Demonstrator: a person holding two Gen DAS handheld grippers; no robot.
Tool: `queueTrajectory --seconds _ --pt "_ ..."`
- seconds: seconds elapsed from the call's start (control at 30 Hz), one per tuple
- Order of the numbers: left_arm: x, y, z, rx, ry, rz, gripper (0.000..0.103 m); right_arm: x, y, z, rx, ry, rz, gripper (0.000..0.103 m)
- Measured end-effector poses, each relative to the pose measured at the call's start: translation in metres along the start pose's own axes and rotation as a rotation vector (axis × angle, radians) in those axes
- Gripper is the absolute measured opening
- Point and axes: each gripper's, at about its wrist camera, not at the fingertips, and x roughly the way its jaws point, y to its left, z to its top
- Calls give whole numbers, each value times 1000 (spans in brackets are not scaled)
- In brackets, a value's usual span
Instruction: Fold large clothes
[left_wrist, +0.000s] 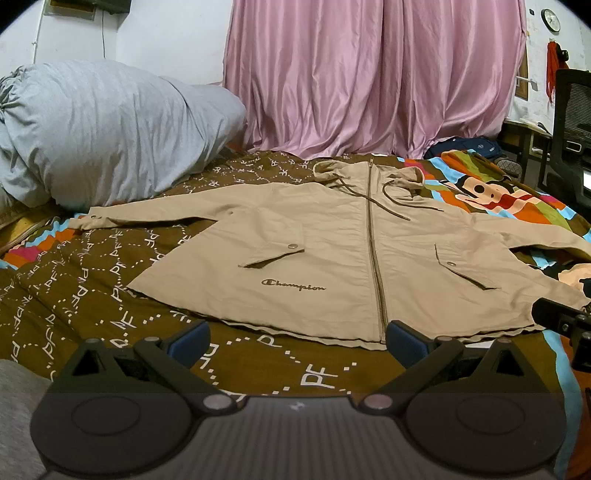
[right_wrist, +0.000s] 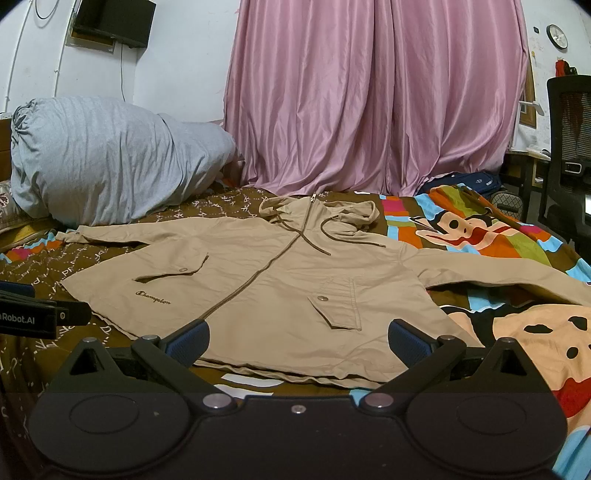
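A beige hooded zip jacket (left_wrist: 332, 251) lies flat and spread out, front up, on the bed, sleeves stretched to both sides and hood at the far end. It also shows in the right wrist view (right_wrist: 280, 280). My left gripper (left_wrist: 297, 341) is open and empty, just in front of the jacket's near hem, left of the zip. My right gripper (right_wrist: 297, 341) is open and empty, with its fingers over the near hem on the jacket's right half. The right gripper's body shows at the right edge of the left wrist view (left_wrist: 565, 317).
The bed carries a brown patterned and colourful cartoon sheet (left_wrist: 258, 354). A grey rolled duvet (left_wrist: 103, 129) lies at the back left. Pink curtains (left_wrist: 369, 74) hang behind the bed. A black office chair (right_wrist: 569, 147) and a dark bag (right_wrist: 465, 182) stand at the right.
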Motion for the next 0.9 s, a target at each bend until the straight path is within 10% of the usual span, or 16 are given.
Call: queueTrajectory --seconds 0.9 --pt "2 1 -4 -5 8 1 102 1 0 0 0 2 0 102"
